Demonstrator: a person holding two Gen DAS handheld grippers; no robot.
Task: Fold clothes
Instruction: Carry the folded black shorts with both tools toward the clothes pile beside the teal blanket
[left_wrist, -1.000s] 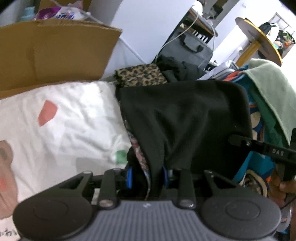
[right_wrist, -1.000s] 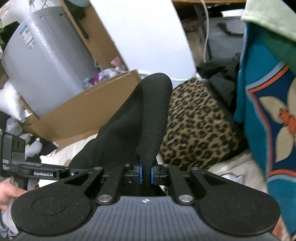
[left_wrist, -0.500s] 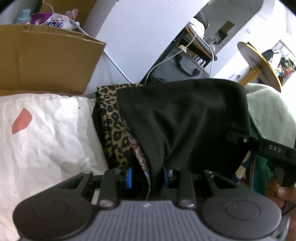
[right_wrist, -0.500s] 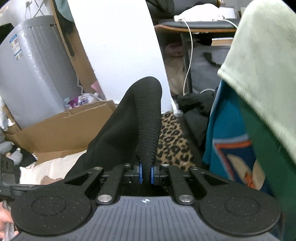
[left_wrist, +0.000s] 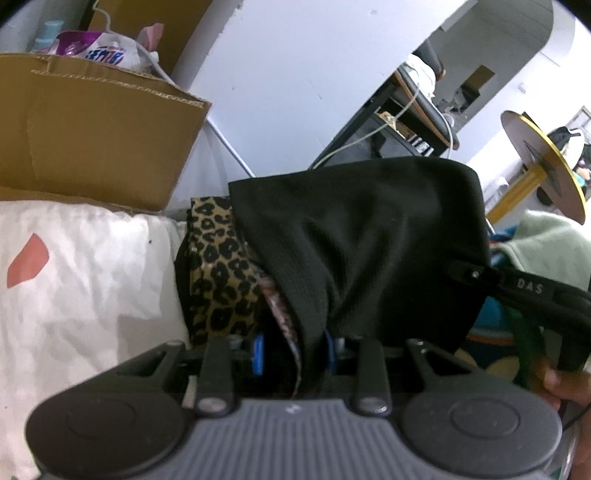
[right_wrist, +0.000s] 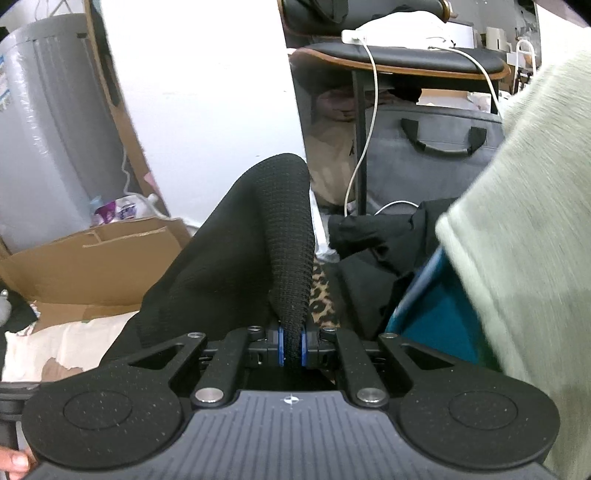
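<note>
in the left wrist view, the left gripper (left_wrist: 293, 350) is seen clamped on a thick bunch of the black garment (left_wrist: 369, 243), with a patterned inner layer caught alongside it between the blue pads. the garment is held up off the white bedding (left_wrist: 85, 280) and is stretched across toward the right gripper (left_wrist: 517, 291), whose dark body is seen at the far edge with a hand (left_wrist: 565, 384) below it. a leopard-print cloth (left_wrist: 218, 266) lies just behind the lifted fabric, beside a cardboard box (left_wrist: 92, 125). in the right wrist view, the right gripper (right_wrist: 291, 347) is seen pinched nearly together on a narrow rolled edge of the same black garment (right_wrist: 258, 243), which rises in a ridge ahead of the pads and falls away to the left. a pale green cloth (right_wrist: 524, 229) and a teal one (right_wrist: 436, 310) crowd the right side. the step is judged to be a carry of the held edge to make or lay a fold. it is best done with both corners kept level and the span kept taut, so no slack is dragged over the leopard-print cloth or snagged on the pile to the right, and with neither grip eased until the fabric is laid flat.
</note>
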